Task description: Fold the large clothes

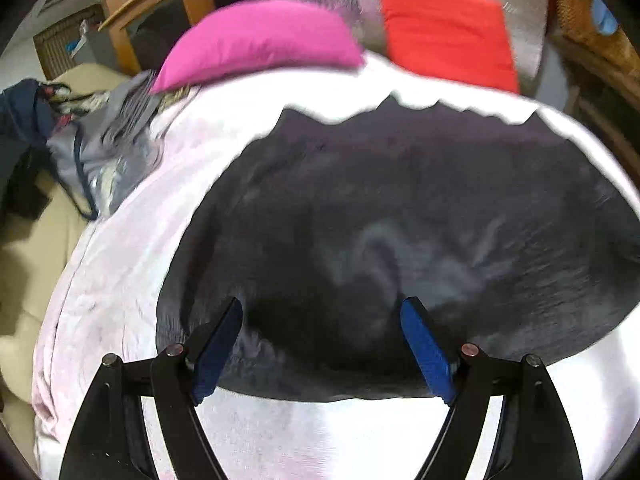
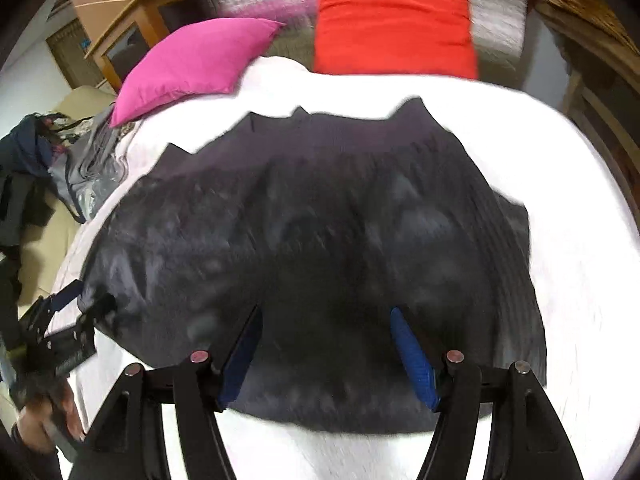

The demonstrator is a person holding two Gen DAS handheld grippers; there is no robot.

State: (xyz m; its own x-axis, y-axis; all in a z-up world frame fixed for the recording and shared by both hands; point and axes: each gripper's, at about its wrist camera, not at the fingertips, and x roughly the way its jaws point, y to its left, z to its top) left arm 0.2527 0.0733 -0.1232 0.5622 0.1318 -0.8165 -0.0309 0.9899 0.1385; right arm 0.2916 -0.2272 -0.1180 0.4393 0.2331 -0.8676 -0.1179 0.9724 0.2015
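Left tool [image 1: 322, 312] spread, empty | right tool [image 2: 326, 320] spread, empty | dark garment [image 2: 320, 240] flat on white bed [image 2: 580, 200]

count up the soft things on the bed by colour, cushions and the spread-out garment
pink cushion: 1
red cushion: 1
dark navy garment, spread flat on the white bedcover: 1
total: 3
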